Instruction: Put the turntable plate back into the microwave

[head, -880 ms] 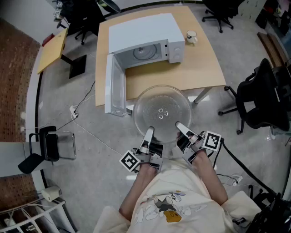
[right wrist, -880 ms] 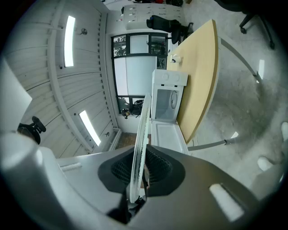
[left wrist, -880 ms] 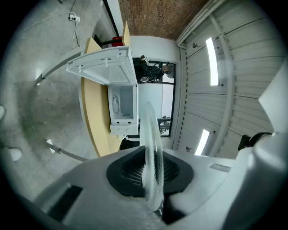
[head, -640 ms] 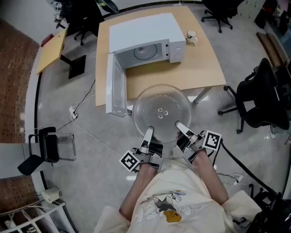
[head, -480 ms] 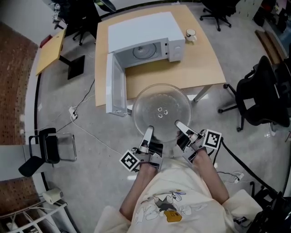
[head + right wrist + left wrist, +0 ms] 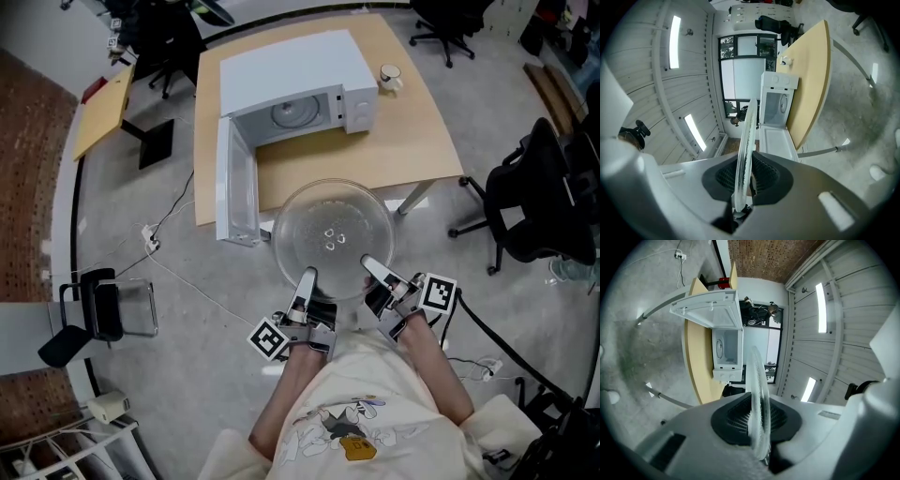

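The clear glass turntable plate (image 6: pixel 330 239) hung level in front of both grippers, out over the floor. The left gripper (image 6: pixel 307 276) pinched the near rim on its side, and the right gripper (image 6: pixel 367 264) pinched the same rim a little way along. Each pair of jaws was closed on the glass edge, which ran between dark ribbed pads (image 6: pixel 736 420). Ahead of the grippers, beyond the plate, stood the white microwave (image 6: pixel 291 80) on a wooden table (image 6: pixel 412 131), its door (image 6: pixel 234 192) swung wide toward the left gripper's side. A mug (image 6: pixel 389 75) sat beyond the microwave, on the right gripper's side.
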Demonstrator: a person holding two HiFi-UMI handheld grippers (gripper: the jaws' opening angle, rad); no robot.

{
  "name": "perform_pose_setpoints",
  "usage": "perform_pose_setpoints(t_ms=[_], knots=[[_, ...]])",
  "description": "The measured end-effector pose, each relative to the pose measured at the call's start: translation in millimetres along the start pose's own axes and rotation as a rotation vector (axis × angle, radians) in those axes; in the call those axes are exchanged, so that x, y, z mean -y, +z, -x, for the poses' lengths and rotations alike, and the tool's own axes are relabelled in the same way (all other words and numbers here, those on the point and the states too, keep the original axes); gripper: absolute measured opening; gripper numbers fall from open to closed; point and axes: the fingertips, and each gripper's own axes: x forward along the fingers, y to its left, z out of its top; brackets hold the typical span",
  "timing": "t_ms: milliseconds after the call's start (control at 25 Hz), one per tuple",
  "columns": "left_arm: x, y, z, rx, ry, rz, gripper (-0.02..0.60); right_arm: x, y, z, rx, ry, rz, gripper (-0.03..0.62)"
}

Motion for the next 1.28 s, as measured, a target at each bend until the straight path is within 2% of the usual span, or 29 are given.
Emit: perform_pose_setpoints(t_ms=[160,360,560,960,1160,1280], knots=[[-2.2,-7.0,1.1,0.029,0.019,0.017,0.028,0.8,2.1,2.8,-0.025,-0.004,-0.023,0.044],[-9.8,-3.7,-2.5,0.073,0.041,-0.029,0.028,12.3,10.2,-1.3,-0.081,-0.017,-0.028,0.044],[-21.1,1.5,-9.2,0.116,0.061,0.012,0.028,21.3,17.8,-11.3,-0.111,-0.035,-0.058,0.044],[-45.4,70.4,-95.5,0.086,0.076,0.053,0.028,51.1,79.4,-96.0,-0.069,-0.1,-0.055,0.041],[-42.8,108.5,-133.5,0.035,0.071,0.021,0.028,56.6,100.7,-138.7,-0.043,-0.092,-0.061,0.038],[-47.6,122.3,-151.2,0.037,0.096,0.036,0.029,64.0,114.9,-155.5,-0.021,-0.104,-0.064,0.04]])
